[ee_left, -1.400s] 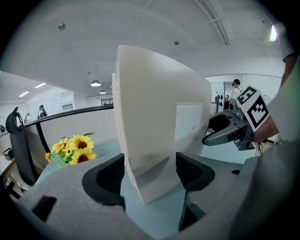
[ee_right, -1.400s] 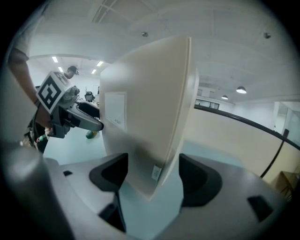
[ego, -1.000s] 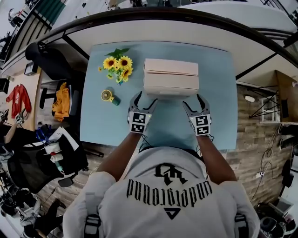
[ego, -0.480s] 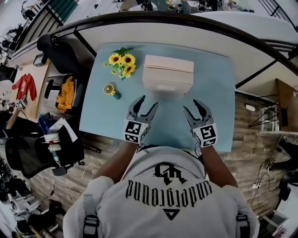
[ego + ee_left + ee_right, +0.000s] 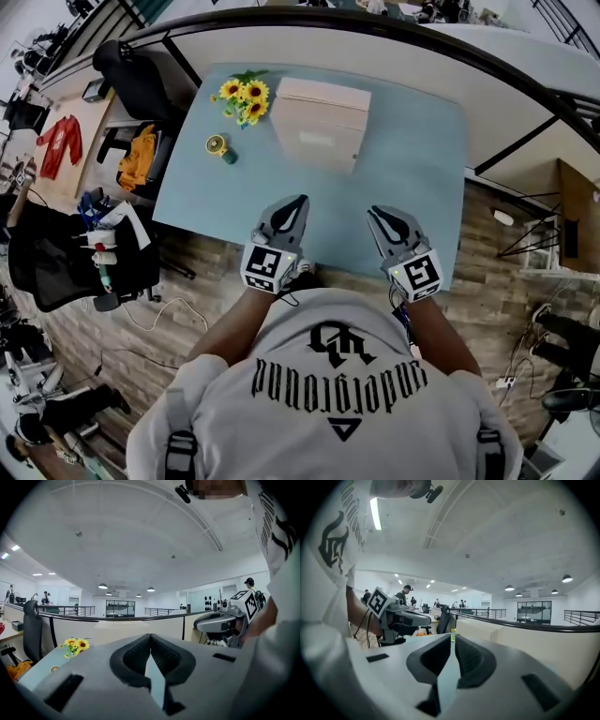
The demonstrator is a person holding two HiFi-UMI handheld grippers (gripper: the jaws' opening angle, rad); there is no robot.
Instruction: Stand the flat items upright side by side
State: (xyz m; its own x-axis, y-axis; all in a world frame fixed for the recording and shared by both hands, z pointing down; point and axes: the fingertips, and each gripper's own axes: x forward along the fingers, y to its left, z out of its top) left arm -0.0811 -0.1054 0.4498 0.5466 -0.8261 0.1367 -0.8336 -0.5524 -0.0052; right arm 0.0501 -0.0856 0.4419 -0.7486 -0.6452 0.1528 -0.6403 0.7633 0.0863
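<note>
A: Where do we have the left gripper (image 5: 299, 201)?
B: Over the near edge of the blue surface (image 5: 417, 178), tips pointing twd the far side. Jaws fully together, nothing btwn them. Its own view shows the pads meeting in one line.
A: And our right gripper (image 5: 374, 213)?
B: Same near edge, just to the R of the other one, the two side by side but apart. Jaws are closing, only a thin slit left at the tips, nothing in it. So we're holding nothing on either side.
A: The flat items?
B: We see them as a beige block (image 5: 322, 119) at the far-middle of the surface w/ a seam along the top. We can't tell how many pieces it is. It stands well apart from both grippers, w/ bare surface btwn.
A: Anything else up there?
B: Sunflowers (image 5: 242, 94) just L of the block, near the far L corner. A small round yellow thing (image 5: 217, 144) sits a bit nearer to us than the flowers. A black chair (image 5: 141, 80) stands off the L edge.
</note>
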